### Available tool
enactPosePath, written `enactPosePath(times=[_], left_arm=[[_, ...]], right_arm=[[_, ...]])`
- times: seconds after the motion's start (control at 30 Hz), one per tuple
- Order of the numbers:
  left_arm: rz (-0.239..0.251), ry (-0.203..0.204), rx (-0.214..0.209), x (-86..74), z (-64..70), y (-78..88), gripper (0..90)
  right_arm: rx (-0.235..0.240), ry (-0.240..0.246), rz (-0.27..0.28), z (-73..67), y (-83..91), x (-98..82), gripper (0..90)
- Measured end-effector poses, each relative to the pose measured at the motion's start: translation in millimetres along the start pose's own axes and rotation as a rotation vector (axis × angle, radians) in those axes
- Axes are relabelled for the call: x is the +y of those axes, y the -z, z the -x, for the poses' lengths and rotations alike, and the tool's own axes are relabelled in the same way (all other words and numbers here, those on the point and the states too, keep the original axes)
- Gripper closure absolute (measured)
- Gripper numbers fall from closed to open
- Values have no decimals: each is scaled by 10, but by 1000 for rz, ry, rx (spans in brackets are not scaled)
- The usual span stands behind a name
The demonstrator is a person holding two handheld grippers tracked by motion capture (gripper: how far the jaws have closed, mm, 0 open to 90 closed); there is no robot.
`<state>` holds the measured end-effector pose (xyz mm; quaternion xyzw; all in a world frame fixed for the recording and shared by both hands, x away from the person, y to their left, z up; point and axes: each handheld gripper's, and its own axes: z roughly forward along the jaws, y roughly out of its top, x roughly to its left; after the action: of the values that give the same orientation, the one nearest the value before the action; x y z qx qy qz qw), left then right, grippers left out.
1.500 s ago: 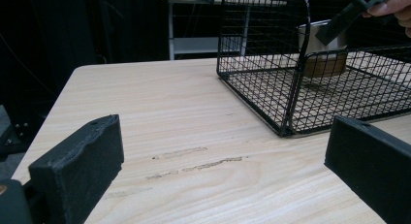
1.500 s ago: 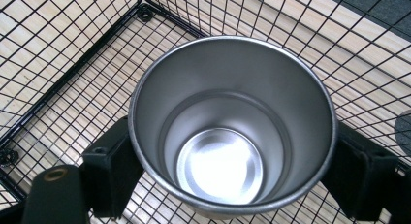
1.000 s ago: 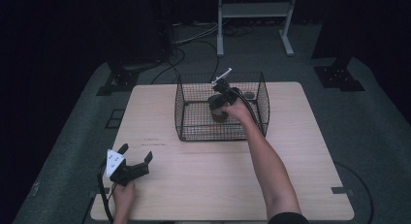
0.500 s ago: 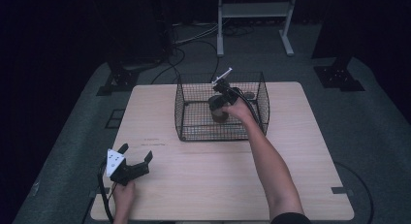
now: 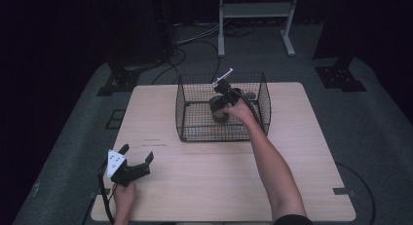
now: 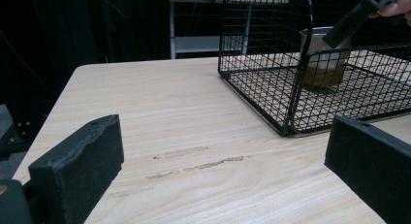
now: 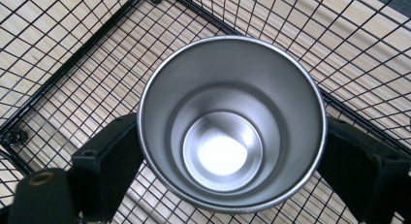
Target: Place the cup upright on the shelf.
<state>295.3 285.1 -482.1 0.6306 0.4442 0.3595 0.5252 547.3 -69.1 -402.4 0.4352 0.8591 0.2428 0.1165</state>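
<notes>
The right gripper (image 5: 220,107) reaches down into the wire basket (image 5: 263,96) with its jaws on either side of a steel cup (image 7: 231,122). In the right gripper view the two black jaws flank the cup below its rim; the rim hides the pads, so whether they touch the wall cannot be told. The jaws have just been opening with the cup between them, and they stand partly spread, not clamped.

The cup (image 5: 219,110) stands upright on the basket floor, in the right half, mouth up and empty; the left gripper view shows it (image 6: 324,56) behind the mesh, with one jaw of the right gripper slanting down in front of its rim.

The left gripper (image 5: 136,159) sits low over the table (image 5: 302,152) near its front left corner, well apart from the basket. Its jaws are spread wide with nothing between them but bare wood (image 6: 194,117).

Compared with a second ago, both hands and the cup are in the same places in the high view.

The right forearm stretches from the bottom edge diagonally up to the basket, the hand (image 5: 241,110) curled over the gripper, which points steeply down. The left hand (image 5: 124,196) holds its gripper roughly level, aimed toward the basket.
</notes>
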Motion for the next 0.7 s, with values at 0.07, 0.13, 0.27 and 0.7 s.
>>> enactPosePath(times=[0.07,0.13,0.27,0.7], left_arm=[[0,0,0,0,0,1,0],[0,0,0,0,0,1,0],[0,0,-1,0,1,2,0],[2,1,-1,0,4,0,0]], right_arm=[[0,-2,-1,-7,-2,1,121],[-1,-4,1,-14,-1,4,116],[-6,-6,4,-18,12,7,105],[7,-23,54,21,150,9,91]])
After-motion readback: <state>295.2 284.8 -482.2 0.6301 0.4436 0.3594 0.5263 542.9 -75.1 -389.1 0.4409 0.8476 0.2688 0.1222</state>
